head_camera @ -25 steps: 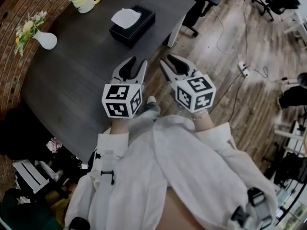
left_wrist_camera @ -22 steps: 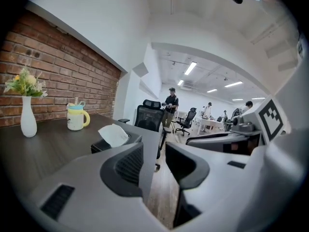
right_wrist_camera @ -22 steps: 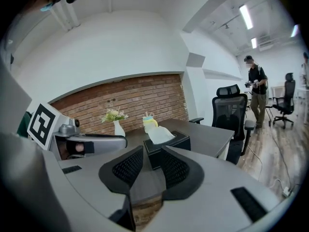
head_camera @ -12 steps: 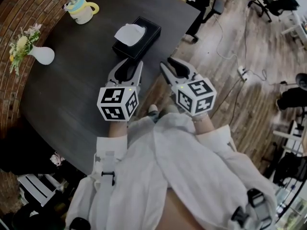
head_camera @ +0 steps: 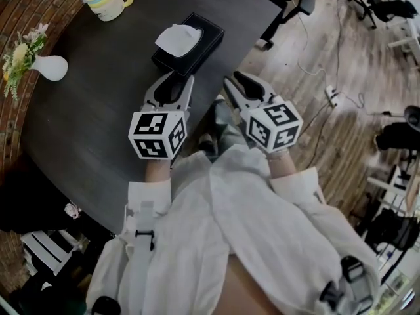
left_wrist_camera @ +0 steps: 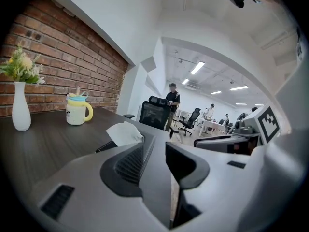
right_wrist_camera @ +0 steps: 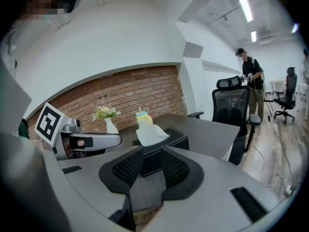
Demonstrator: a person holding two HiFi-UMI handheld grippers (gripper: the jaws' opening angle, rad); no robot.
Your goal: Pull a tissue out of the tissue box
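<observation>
A black tissue box [head_camera: 197, 48] lies on the dark table [head_camera: 85, 123], and a white tissue [head_camera: 177, 37] stands up out of its slot. My left gripper [head_camera: 173, 84] hovers over the table just short of the box's near end, open and empty. My right gripper [head_camera: 239, 81] is beside it, at the table's edge to the right of the box, open with nothing between its fingers. In the right gripper view the tissue [right_wrist_camera: 150, 134] and box [right_wrist_camera: 173, 140] sit straight ahead past my right gripper [right_wrist_camera: 152, 152]. In the left gripper view the tissue [left_wrist_camera: 124, 132] shows left of my left gripper [left_wrist_camera: 159, 140].
A white vase of flowers [head_camera: 50, 65] and a yellow-handled mug [head_camera: 108, 2] stand farther along the table. An office chair [right_wrist_camera: 231, 105] is at the table's far end, with a person [right_wrist_camera: 250, 69] beyond it. Cables and a power strip [head_camera: 331, 94] lie on the wooden floor at right.
Both grippers have moved forward together towards the tissue box, which now lies closer to the left gripper's tips. The jaw gaps look the same.
</observation>
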